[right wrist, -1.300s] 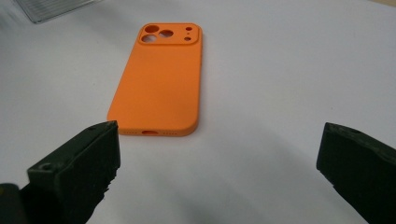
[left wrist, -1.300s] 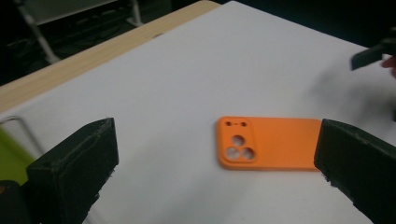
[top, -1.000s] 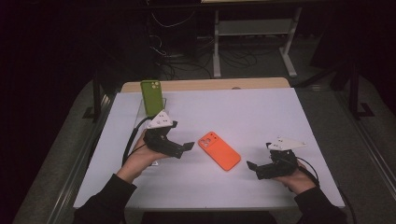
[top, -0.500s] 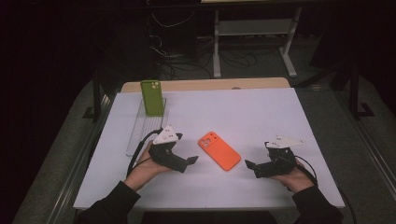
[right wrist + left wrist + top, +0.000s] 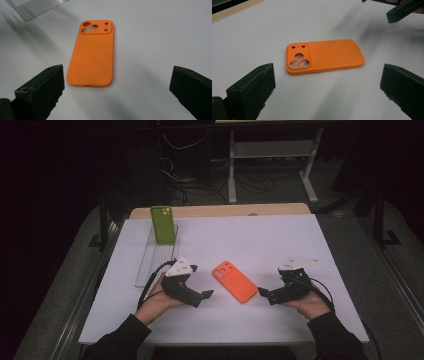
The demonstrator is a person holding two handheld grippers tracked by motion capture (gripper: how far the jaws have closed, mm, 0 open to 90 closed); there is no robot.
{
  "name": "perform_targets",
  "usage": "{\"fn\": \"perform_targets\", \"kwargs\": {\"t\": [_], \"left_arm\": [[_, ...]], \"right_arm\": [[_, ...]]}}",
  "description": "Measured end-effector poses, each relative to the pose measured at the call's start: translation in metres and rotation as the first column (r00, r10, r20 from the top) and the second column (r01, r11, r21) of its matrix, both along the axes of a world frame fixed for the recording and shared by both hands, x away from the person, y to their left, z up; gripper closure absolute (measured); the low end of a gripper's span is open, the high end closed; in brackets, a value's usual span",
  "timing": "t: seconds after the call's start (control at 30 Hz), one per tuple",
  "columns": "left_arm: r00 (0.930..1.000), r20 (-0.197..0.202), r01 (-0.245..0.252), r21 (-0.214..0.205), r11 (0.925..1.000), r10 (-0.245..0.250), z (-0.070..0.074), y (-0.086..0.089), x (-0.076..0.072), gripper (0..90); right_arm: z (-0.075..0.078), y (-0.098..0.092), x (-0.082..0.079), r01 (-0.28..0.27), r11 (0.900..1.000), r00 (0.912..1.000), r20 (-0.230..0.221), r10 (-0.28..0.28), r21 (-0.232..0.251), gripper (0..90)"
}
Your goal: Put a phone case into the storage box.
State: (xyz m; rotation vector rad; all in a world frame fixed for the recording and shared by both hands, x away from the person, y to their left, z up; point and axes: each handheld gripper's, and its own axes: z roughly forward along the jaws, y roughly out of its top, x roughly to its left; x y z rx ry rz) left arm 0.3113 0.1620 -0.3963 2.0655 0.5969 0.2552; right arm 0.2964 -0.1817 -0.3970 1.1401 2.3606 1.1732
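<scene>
A dark room surrounds a white table (image 5: 280, 240); beyond its far edge you can only make out dim cables and a metal frame. The orange phone case (image 5: 234, 281) lies flat on the table, back side up with its camera cutouts showing, between your two hands and touching neither claw.

Your left claw (image 5: 206, 294) sits just left of the case, its tips pointing right towards it. In the left gripper view both jaws stand wide apart, open and empty, cut off by the bottom and side edges of the frame, with the case lying ahead between them.

Your right claw (image 5: 262, 291) sits just right of the case, pointing left at its near end. Its jaws are also spread wide with nothing between them, and their lower parts are cropped from the right gripper view.

Your forearms enter from the bottom edge, sleeves dark against the shadow and hard to separate from it.

Farther back on the left, a green phone case (image 5: 163, 224) stands upright in a clear ridged tray (image 5: 150, 262), whose far end it hides.
</scene>
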Motion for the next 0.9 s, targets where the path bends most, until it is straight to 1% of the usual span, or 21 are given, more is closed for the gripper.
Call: {"fn": "perform_targets", "kwargs": {"t": [0.1,0.17,0.23,0.27,0.4,0.53,0.63,0.7,0.87,0.9], "left_arm": [[1.0,0.002,0.005,0.003,1.0,-0.005,-0.001,-0.001,0.0,0.0],[0.9999,-0.001,0.01,0.007,0.9999,-0.01,-0.001,-0.001,0.0,0.0],[0.9999,-0.001,0.011,0.01,0.9999,-0.011,-0.001,-0.001,-0.001,0.0],[1.0,-0.003,0.009,0.002,1.0,-0.009,-0.001,-0.002,-0.001,0.0],[0.9999,-0.002,0.011,0.001,0.9999,-0.011,-0.001,-0.002,-0.001,0.0],[0.9999,-0.001,0.015,-0.003,0.9999,-0.015,0.0,-0.002,-0.001,0.0],[0.9999,-0.003,0.015,-0.003,0.9999,-0.015,-0.001,-0.002,-0.001,0.0],[0.9999,-0.003,0.015,-0.004,0.9999,-0.015,-0.001,-0.002,-0.001,0.0],[0.9999,-0.009,0.011,-0.004,0.9999,-0.011,-0.001,-0.002,-0.001,0.0],[0.9999,-0.009,0.01,-0.004,0.9999,-0.011,-0.001,-0.002,-0.001,0.0]], "right_arm": [[0.004,0.004,0.005,-0.002,1.0,1.0,0.003,0.002,0.005,0.0],[0.007,0.008,0.007,0.001,0.9999,1.0,-0.01,-0.001,0.011,0.0],[0.009,0.013,0.011,-0.004,1.0,1.0,-0.004,0.004,0.0,0.0],[0.01,0.016,0.012,0.001,1.0,1.0,-0.008,-0.001,0.002,0.0],[0.014,0.025,0.017,-0.003,1.0,0.9999,-0.009,0.003,0.0,0.0],[0.016,0.034,0.022,-0.018,0.9998,0.9998,-0.007,0.018,-0.006,0.0],[0.017,0.04,0.027,-0.019,0.9998,0.9997,-0.013,0.019,-0.009,0.0],[0.017,0.043,0.03,-0.012,0.9999,0.9997,-0.019,0.012,-0.001,0.0],[0.018,0.052,0.037,-0.018,0.9998,0.9998,-0.008,0.018,-0.007,0.0],[0.019,0.054,0.038,-0.014,0.9999,0.9998,-0.013,0.014,-0.01,0.0]]}}
